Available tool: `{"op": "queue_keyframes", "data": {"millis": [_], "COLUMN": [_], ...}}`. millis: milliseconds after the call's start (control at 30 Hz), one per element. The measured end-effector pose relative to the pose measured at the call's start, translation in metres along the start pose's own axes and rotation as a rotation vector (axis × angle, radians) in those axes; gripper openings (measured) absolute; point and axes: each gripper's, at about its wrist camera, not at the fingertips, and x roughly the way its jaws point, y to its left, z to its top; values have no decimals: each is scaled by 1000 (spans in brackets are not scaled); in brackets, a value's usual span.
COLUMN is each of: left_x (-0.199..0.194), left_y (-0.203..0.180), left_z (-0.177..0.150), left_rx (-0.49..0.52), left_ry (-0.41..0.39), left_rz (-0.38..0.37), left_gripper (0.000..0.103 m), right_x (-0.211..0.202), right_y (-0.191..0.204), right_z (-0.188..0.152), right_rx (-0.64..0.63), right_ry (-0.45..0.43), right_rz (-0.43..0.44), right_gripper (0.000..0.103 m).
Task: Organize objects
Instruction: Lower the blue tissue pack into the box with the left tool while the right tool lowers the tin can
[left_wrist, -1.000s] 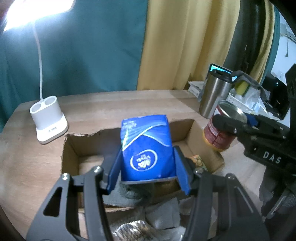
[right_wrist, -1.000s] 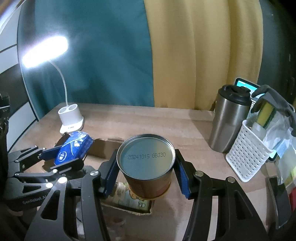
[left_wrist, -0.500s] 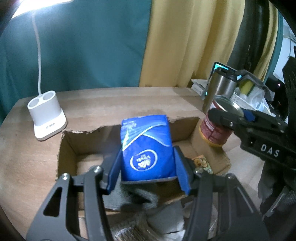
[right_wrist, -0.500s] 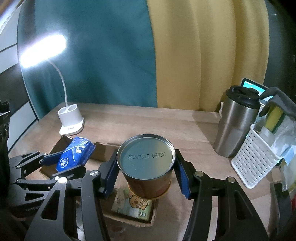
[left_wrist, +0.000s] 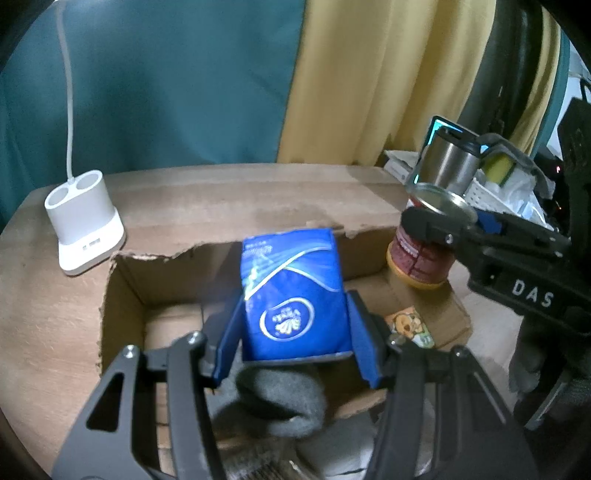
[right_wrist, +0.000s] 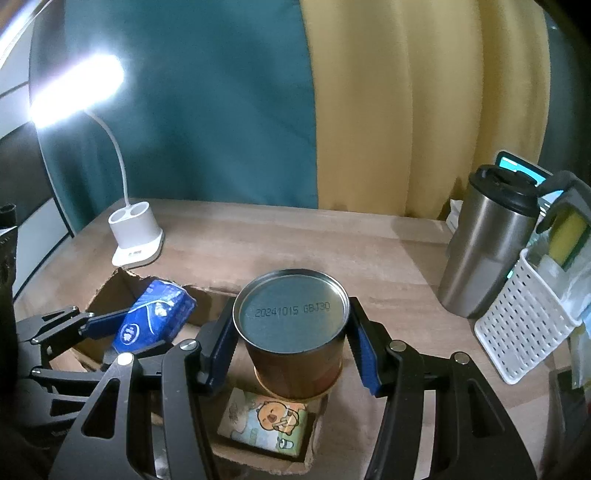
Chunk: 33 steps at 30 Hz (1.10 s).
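Left gripper: the left gripper is clenched on a blue tissue pack, its blue pads pressed against the pack's two sides; the pack stands up between them, logo facing the camera.
Below the left gripper: a grey, fuzzy, cloth-like lump lies under the pack at the near edge of the cardboard box; what it is cannot be told.
Right gripper: the right gripper is clasped around a metal can, pads on opposite sides of its wall; the date-stamped end faces up.
Can from the left view: its red label and tan rim show, and it hangs above the box's right end.
Under the can: a small cartoon-printed packet lies flat in the box, directly below the can.
Box: open-topped, with a torn far wall, sitting on the wooden table; the tissue pack is held over its middle.
Right of the box: a steel tumbler with a black lid stands on the table, just beside a white perforated basket holding a yellow sponge.
Far left: a white lamp base stands beyond the box, its neck rising to a lit head.
Background: teal and yellow curtains hang behind the table.
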Motion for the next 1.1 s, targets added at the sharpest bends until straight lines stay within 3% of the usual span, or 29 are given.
{"op": "queue_keyframes", "data": {"millis": [867, 900, 1000, 1100], "left_x": [11, 12, 15, 16], "left_y": [-11, -12, -15, -18], "left_z": [2, 2, 1, 1], "left_rx": [25, 26, 27, 34], "left_ry": [39, 42, 51, 57], "left_rz": [10, 10, 11, 15], "left_gripper": [55, 55, 55, 55], "right_x": [21, 22, 23, 22], "right_y": [-6, -6, -6, -7], "right_z": [-15, -15, -15, -17], "right_rx": [13, 10, 6, 19], "right_ry": [56, 60, 59, 50], "right_rz": [32, 32, 21, 33], "right_gripper": [59, 59, 75, 75]}}
